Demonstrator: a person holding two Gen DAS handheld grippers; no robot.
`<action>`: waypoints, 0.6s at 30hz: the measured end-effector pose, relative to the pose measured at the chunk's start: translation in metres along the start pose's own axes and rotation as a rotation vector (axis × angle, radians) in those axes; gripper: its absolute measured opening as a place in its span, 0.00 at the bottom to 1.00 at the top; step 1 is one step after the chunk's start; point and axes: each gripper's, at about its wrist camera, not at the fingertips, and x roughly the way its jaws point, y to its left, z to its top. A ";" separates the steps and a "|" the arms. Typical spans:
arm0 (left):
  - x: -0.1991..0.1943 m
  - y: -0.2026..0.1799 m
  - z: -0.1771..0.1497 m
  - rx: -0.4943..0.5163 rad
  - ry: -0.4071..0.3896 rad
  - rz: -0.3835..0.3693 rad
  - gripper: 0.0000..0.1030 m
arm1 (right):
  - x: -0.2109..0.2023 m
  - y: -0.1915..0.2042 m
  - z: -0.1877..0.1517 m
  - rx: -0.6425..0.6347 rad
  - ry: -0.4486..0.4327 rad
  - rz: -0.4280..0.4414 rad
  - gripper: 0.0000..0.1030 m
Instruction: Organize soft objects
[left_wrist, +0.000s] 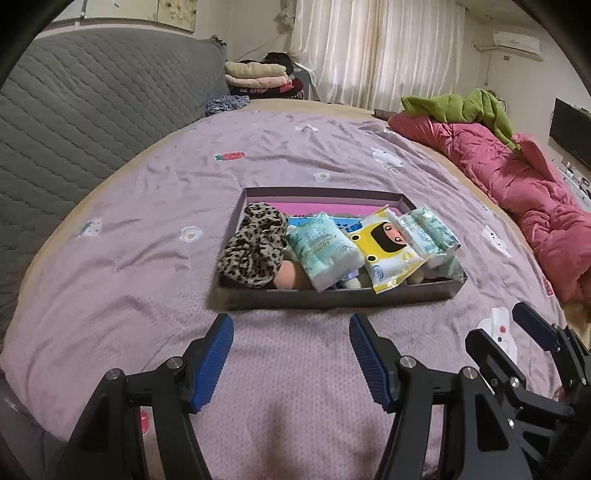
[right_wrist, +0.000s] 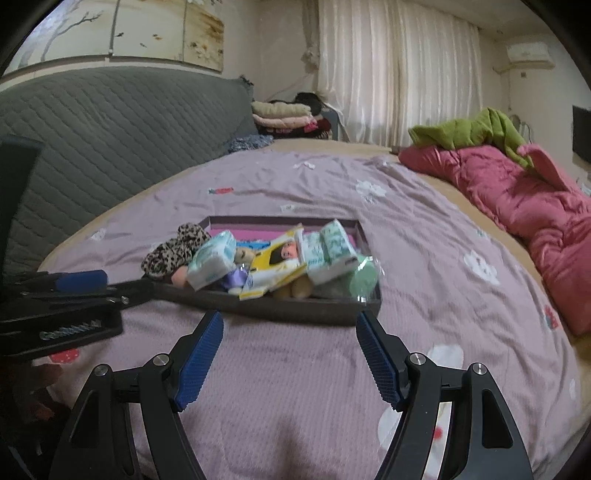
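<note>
- Left wrist view: the left gripper (left_wrist: 291, 325) hangs over bare bedspread (left_wrist: 147, 229), fingers (left_wrist: 216, 360) spread wide, nothing between them — open cover all round.
- Dark shallow box (left_wrist: 332, 297) lies just ahead, its near wall facing both grippers.
- Inside: leopard scrunchie (left_wrist: 255, 245), tissue packs (left_wrist: 323, 251), yellow cartoon pack (left_wrist: 388, 251); print unreadable.
- Right gripper (right_wrist: 290, 323) likewise spread wide, empty.

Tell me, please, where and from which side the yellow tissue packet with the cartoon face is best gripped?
Probably by its near end, which juts over the near wall of the dark shallow box. The yellow tissue packet lies tilted atop the pile, so coming from the near side, jaws across that thin flat end, looks clear. The open right gripper already faces it.
</note>
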 end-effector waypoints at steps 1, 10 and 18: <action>-0.002 0.000 -0.002 0.003 -0.002 0.001 0.63 | 0.000 0.000 -0.002 0.005 0.009 0.000 0.73; -0.005 0.010 -0.020 -0.023 0.039 0.001 0.63 | -0.002 0.007 -0.012 0.000 0.051 0.003 0.73; -0.008 0.013 -0.027 -0.021 0.054 0.005 0.63 | -0.003 0.010 -0.015 0.007 0.071 0.013 0.73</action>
